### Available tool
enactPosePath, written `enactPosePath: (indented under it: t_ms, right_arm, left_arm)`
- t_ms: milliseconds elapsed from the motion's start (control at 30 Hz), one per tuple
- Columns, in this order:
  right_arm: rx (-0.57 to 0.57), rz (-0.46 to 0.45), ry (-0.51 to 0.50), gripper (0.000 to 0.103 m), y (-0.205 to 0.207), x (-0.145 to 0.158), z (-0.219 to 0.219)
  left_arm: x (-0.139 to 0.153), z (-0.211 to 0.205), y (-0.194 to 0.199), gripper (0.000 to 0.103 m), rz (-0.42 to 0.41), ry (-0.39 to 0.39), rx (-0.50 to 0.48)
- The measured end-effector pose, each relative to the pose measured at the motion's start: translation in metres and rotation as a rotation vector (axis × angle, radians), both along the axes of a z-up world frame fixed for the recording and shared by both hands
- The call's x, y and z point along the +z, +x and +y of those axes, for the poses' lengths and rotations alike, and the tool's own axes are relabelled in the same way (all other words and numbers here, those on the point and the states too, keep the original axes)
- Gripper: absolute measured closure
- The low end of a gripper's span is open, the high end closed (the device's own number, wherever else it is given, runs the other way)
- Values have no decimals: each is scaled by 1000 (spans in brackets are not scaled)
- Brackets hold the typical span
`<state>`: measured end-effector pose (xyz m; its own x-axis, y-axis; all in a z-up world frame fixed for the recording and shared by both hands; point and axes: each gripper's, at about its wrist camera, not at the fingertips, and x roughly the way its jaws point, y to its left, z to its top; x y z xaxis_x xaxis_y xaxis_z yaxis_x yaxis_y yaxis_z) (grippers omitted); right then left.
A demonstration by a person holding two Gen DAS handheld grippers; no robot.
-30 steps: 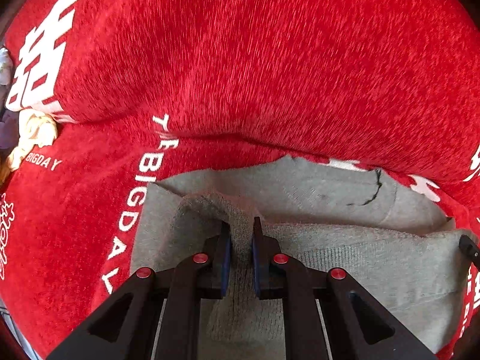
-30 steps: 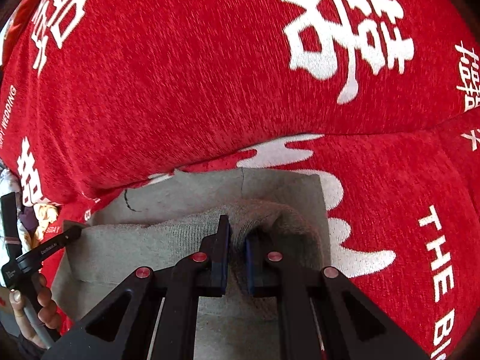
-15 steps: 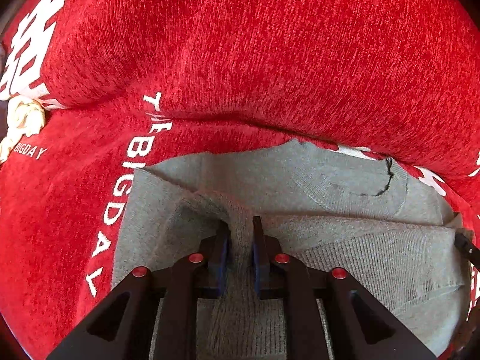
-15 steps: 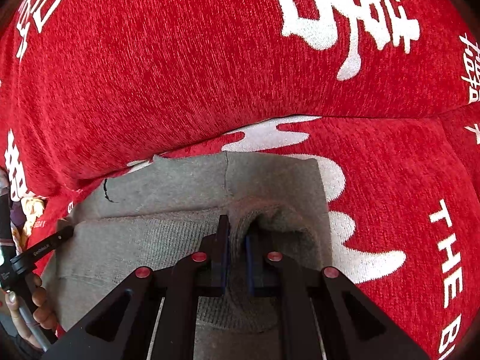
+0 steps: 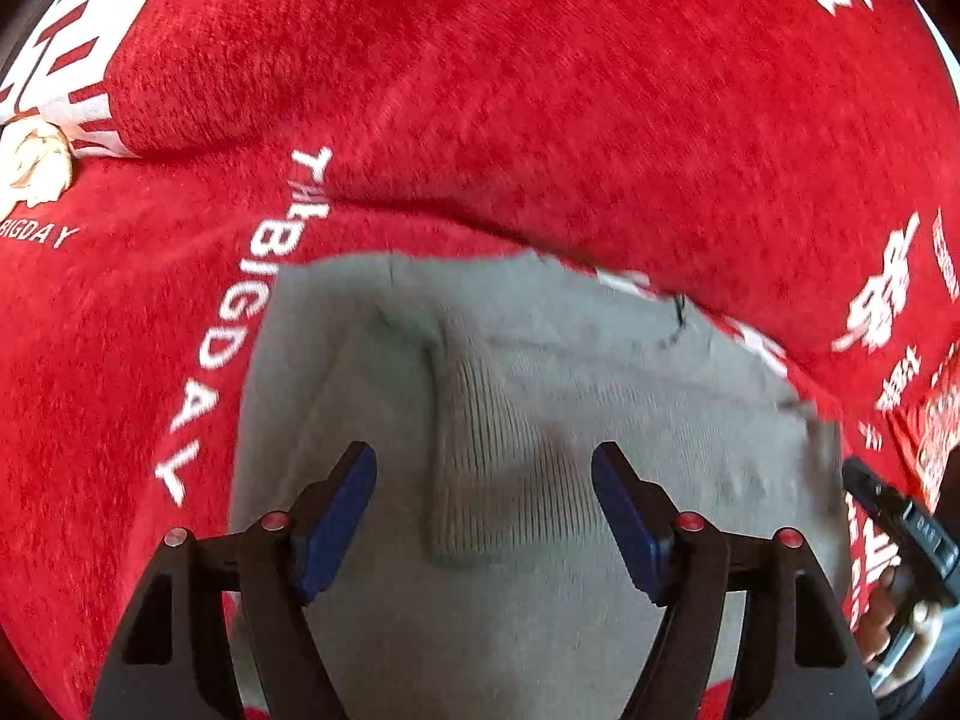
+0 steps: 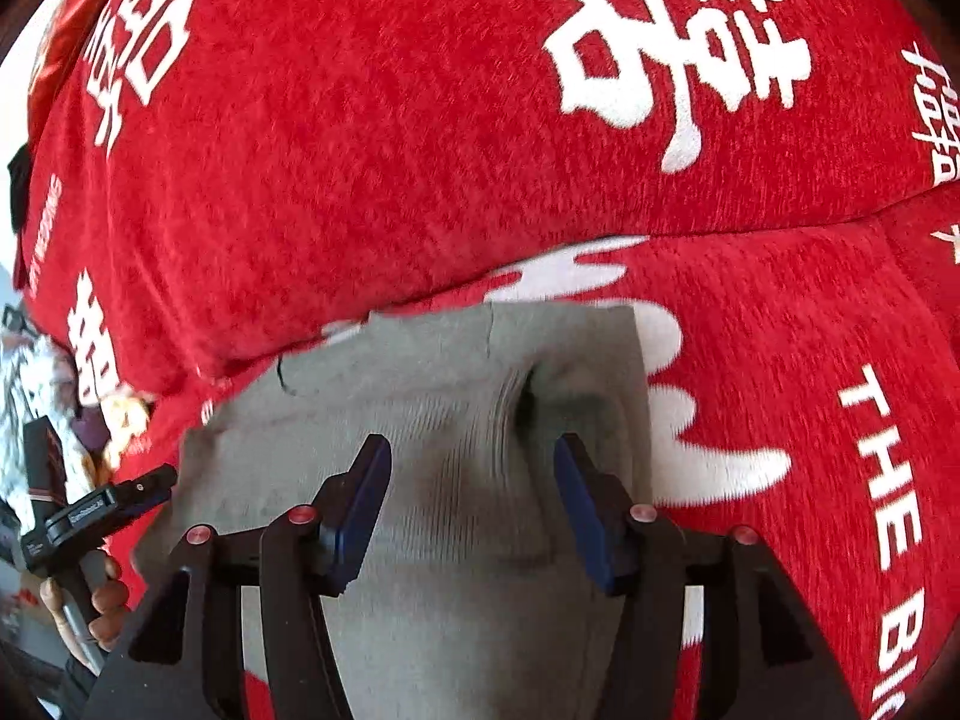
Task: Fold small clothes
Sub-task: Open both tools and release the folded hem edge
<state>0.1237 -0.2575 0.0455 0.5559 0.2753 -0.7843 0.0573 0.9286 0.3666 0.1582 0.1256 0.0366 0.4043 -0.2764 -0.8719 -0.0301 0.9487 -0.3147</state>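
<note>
Both our tongs are opening: left tongs [image 5: 483,501] and right tongs [image 6: 473,495] released, pads off the grey knit sweater [image 5: 540,432], which lies folded under and between them on the red printed blanket [image 5: 480,90].

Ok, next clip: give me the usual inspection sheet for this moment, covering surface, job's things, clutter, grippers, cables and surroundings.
Surface: red plush cover with white lettering, wrinkled into a ridge behind the work.
Job's things: small grey knitted garment lying on the cover, a ribbed fold laid over it.
Clutter: crumpled cream cloth at the far left edge; pale bundled items, too blurred to name.
Grippers: left gripper and right gripper both have jaws opening, blue pads clear of the knit between them.
Cables: nothing seen.
Surroundings: person's hand on the other gripper's handle; little else visible.
</note>
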Motion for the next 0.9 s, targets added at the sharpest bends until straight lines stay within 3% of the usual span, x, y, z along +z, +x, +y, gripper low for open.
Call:
enactPosePath:
  t_ms: [133,200,233,267,300,333,367,633,900]
  right_arm:
    - [20,25,-43,43,-2,-10,11]
    - [14,28,-50,49,-4,-16,12]
    - [19,26,-61,60,-4,-17,13]
    - [27,26,-73,76,-4,-18,14]
    - [32,26,-85,84,-2,-18,16]
    - [39,29,-86,92,-2,-18,16]
    - [44,29,-79,94,-1,-17,16]
    - [44,-44,15,94,20,13,14]
    - [-53,-1,70,94,77,4,3]
  left_arm:
    - [-11,-17,-1,28,20,46,-21]
    - [-11,-24,2,28,8,78,-19]
    - [-9,-25,3,37,5,88,-19]
    - [-8,-27,5,53,1,106,-19]
    - [-8,-28,7,61,2,113,-22]
    - [-5,-28,10,82,4,109,-26]
    - [-3,-27,12,93,6,107,-28]
    - [28,-27,44,93,-61,83,-6]
    - [8,-15,96,93,0,18,83]
